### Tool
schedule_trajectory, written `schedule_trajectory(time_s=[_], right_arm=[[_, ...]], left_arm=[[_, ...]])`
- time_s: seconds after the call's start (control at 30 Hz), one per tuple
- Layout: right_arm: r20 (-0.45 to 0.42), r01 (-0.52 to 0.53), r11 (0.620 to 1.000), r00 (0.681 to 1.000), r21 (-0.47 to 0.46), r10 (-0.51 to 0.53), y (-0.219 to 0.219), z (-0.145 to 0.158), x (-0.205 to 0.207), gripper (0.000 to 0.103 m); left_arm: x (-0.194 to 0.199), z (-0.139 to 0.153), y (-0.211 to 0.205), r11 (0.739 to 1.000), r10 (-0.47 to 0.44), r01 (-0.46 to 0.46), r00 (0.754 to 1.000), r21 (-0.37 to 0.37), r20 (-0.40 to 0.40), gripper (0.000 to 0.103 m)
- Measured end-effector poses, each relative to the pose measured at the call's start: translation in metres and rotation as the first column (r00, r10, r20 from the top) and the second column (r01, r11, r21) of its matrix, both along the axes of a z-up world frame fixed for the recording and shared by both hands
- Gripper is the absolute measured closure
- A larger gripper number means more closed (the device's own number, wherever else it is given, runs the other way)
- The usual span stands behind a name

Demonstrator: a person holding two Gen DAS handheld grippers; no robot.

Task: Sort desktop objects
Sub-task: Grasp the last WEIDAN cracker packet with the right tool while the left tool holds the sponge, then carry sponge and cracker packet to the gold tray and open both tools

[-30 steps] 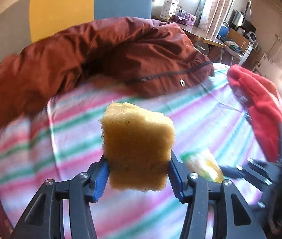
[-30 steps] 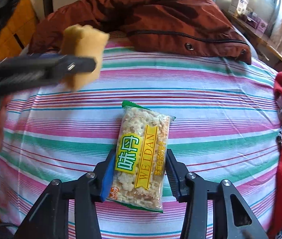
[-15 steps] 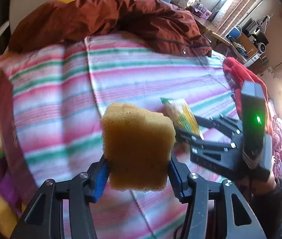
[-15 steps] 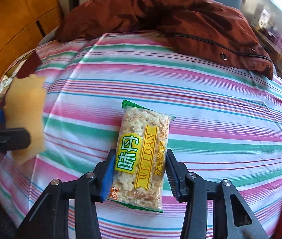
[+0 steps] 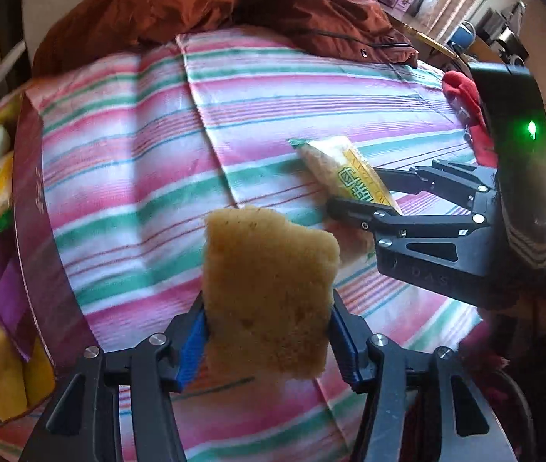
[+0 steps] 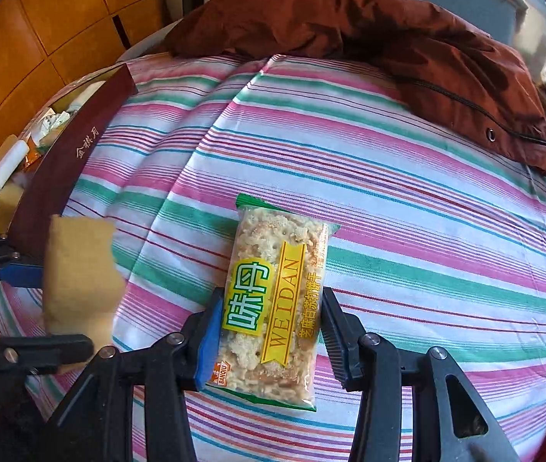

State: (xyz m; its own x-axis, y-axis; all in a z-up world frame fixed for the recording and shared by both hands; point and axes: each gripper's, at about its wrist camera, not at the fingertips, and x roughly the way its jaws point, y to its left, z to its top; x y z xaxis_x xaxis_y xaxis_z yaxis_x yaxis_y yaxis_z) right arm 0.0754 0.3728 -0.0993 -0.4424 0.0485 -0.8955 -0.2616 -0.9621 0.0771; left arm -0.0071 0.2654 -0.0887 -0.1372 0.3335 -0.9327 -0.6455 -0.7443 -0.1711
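Over striped cloth (image 6: 407,177), jaws gripping sponge (image 5: 267,292), snack (image 6: 273,300)

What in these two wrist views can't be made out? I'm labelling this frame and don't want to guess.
- Box contents: left wrist view, blurred at the picture's edge and partly behind the maroon wall; right wrist view, too small.
- Left gripper grip on the sponge: jaws have just been opening; whether the pads still press is unclear.
- Snack pack lower end: left wrist view, hidden by the right gripper.
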Motion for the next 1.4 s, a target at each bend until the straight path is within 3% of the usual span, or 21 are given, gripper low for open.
schedule_trajectory(time_s=[0.2,0.43,0.97,1.4], right_arm=[[-0.006,0.015,1.000,1.000,-0.001,-0.015,-0.001,-0.004,-0.005,0.053],[-0.004,0.023,1.000,1.000,0.003,-0.023,-0.004,-0.005,-0.005,0.054],[0.081,0.001,1.000,0.997,0.008,-0.002,-0.037,-0.001,0.003,0.055],[0.085,0.105,0.994,0.991,-0.035,-0.102,-0.043,0.002,0.017,0.056]], left_arm=[[0.005,-0.009,-0.002,0.999,0.019,-0.017,0.998,0.044,-0.052,0.045],[0.018,-0.010,-0.003,0.999,-0.007,0.013,0.988,0.039,-0.153,0.046],[0.030,-0.012,-0.012,0.999,-0.021,0.031,0.974,0.043,-0.227,0.048],[0.037,0.020,-0.033,0.993,0.033,0.000,0.960,0.118,-0.278,0.048]])
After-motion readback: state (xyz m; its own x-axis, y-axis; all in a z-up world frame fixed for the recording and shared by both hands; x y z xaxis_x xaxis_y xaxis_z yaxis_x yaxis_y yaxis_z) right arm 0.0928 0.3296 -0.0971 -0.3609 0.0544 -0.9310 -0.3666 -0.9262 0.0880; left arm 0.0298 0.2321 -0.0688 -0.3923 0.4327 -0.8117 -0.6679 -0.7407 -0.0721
